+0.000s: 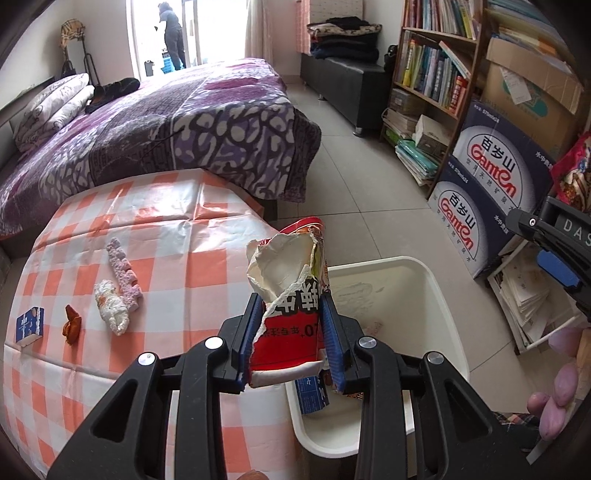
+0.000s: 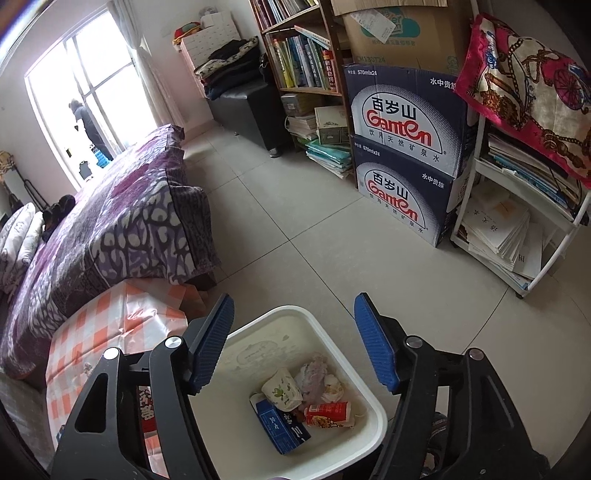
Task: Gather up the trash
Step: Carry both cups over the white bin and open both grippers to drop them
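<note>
My left gripper point(image 1: 291, 332) is shut on a torn red and white paper cup point(image 1: 288, 295) and holds it over the table's right edge, beside the white bin point(image 1: 443, 295). On the checked table point(image 1: 184, 236) lie a crumpled tissue point(image 1: 110, 306), a pink foam strip point(image 1: 123, 269), a brown scrap point(image 1: 72, 325) and a small blue box point(image 1: 29, 326). My right gripper point(image 2: 293, 343) is open and empty above the bin point(image 2: 376, 417), which holds a blue carton point(image 2: 282, 428), a paper cup point(image 2: 282, 391), a red wrapper point(image 2: 327, 413) and tissues point(image 2: 314, 376).
A bed with a purple cover point(image 1: 166, 122) stands behind the table. Water cartons point(image 2: 406, 147), a bookshelf point(image 2: 303, 62) and a white rack of papers point(image 2: 517, 221) line the right side. Tiled floor point(image 2: 295, 221) lies between. A person point(image 1: 171, 33) stands at the far window.
</note>
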`<state>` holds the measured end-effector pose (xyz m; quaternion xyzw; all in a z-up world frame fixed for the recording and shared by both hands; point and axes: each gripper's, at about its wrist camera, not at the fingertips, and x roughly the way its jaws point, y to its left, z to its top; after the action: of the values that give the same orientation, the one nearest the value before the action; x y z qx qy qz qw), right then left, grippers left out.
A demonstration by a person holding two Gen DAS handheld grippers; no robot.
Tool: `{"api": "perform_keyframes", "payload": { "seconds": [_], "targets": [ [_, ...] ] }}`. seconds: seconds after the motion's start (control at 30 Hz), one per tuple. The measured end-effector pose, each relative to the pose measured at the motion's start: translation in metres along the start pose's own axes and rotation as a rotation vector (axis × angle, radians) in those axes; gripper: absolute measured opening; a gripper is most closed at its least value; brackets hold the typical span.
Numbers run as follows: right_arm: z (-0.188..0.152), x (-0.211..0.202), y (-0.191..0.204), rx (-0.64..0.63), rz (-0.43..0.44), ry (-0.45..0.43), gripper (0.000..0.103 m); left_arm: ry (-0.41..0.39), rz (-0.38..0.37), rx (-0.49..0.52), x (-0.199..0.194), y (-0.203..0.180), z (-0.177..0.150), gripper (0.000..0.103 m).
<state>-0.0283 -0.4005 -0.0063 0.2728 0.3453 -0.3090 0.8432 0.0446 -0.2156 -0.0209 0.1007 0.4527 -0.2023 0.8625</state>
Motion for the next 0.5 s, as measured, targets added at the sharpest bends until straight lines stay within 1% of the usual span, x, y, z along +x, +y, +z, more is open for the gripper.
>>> {"api": "perform_keyframes", "payload": {
  "seconds": [0.1,0.13,0.2,0.3,0.33,0.4,0.47,0.5],
  "targets": [
    [0.002,0.001,-0.004,0.020,-0.001,0.002,0.066,0.019,-0.042,0.005,0.004,-0.007,0.002,0.035],
    [0.003,0.001,-0.005,0.025,-0.001,0.003,0.067,0.026,-0.057,0.004,0.006,-0.009,0.003,0.038],
    [0.003,0.002,-0.007,0.038,-0.001,0.004,0.070,0.041,-0.095,-0.004,0.009,-0.011,0.003,0.040],
    [0.003,0.002,-0.007,0.049,-0.003,-0.001,0.075,0.069,-0.136,-0.039,0.015,-0.007,0.004,0.052],
    [0.003,0.003,-0.006,0.048,-0.004,0.000,0.077,0.074,-0.141,-0.052,0.016,-0.004,0.004,0.054],
    [0.002,0.005,-0.005,0.041,-0.008,0.005,0.082,0.085,-0.136,-0.072,0.020,0.002,0.003,0.055],
    [0.000,0.008,-0.001,0.031,-0.011,0.017,0.089,0.091,-0.119,-0.084,0.023,0.010,0.001,0.058],
    [-0.001,0.010,0.001,0.026,-0.012,0.025,0.090,0.091,-0.106,-0.088,0.024,0.015,0.000,0.060]
  ]
}}
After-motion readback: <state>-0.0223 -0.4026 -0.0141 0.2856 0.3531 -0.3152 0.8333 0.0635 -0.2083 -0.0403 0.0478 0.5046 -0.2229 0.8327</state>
